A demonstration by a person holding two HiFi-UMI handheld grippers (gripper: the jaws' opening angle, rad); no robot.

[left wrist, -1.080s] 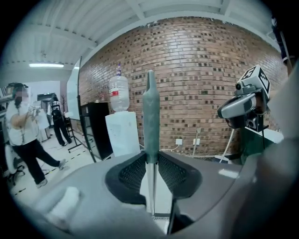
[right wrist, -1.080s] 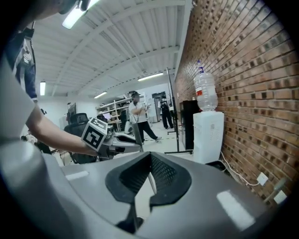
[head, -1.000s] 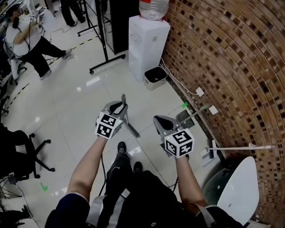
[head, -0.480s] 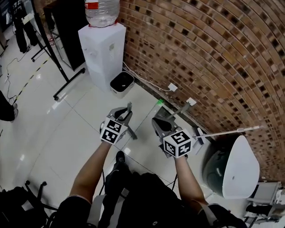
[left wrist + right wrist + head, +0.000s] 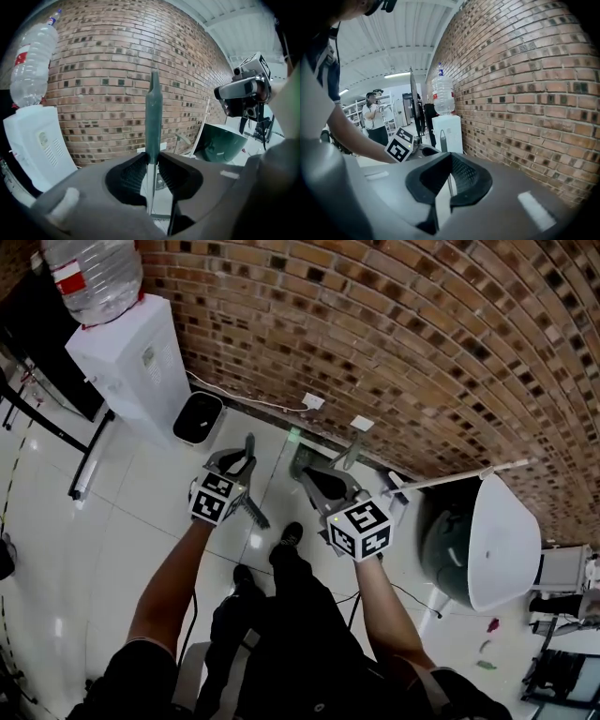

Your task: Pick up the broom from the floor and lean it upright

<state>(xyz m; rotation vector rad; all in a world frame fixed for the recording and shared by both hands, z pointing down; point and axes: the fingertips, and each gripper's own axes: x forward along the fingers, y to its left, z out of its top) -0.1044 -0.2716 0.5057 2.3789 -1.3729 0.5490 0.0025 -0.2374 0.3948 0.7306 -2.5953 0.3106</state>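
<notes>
Left gripper view: left tongs (image 5: 152,157) clenched on upright broom (image 5: 153,112); right tongs (image 5: 451,157) pressed together.

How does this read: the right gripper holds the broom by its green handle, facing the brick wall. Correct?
Wrong gripper. The left gripper holds the broom by its green handle, facing the brick wall; the left gripper view shows the handle clamped between its jaws.
</notes>
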